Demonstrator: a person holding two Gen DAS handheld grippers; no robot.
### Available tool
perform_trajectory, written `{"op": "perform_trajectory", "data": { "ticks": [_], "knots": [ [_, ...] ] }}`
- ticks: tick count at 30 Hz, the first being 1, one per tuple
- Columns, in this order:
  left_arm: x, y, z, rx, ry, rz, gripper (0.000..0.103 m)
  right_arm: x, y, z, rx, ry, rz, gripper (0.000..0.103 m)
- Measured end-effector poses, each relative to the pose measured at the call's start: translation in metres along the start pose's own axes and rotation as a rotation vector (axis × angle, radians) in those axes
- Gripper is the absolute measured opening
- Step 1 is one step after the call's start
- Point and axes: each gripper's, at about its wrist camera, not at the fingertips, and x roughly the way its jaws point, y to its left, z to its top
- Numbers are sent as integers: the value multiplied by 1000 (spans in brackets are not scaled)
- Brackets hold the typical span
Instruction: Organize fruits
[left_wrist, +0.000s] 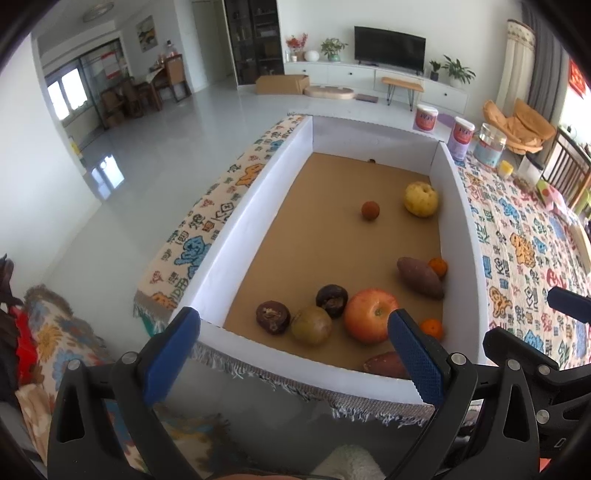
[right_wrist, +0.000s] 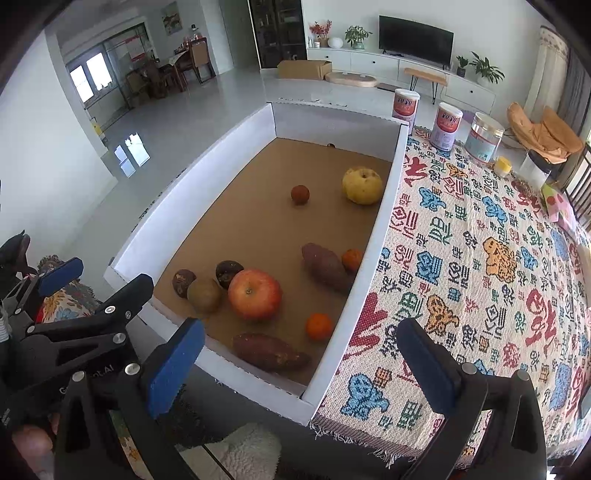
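Plainly, both tongs hang short of the near wall of the shallow white cardboard tray with a brown floor (left_wrist: 258, 206), and neither holds anything. The left gripper (left_wrist: 291, 354) has its blue-padded jaws spread wide; the right gripper (right_wrist: 301, 365) is spread just as wide.

The fruit lies ahead of and below both. Nearest the left tongs, just past the wall, sit the big red-orange apple (left_wrist: 371, 314), a round olive-brown fruit (left_wrist: 311, 325) and two dark wrinkled fruits (left_wrist: 272, 316). I judge the left hand the nearer one for that cluster.

The right view alone shows whole the long purple-brown sweet potato (right_wrist: 270, 351), its long axis running across the right jaws' reach; from the left it is mostly hidden behind a pad and the wall. A small orange mandarin (right_wrist: 318, 326) sits beside it.
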Motion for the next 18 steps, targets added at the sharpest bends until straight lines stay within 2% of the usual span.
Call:
{"op": "perform_trajectory", "data": {
  "ticks": [9, 18],
  "knots": [
    [-5, 2, 3, -11, -20, 21, 102, -9, 1, 3, -3, -21, -26, 103],
    [-7, 6, 8, -19, -30, 24, 102, -20, 4, 9, -9, -44, -14, 103]
  ]
}}
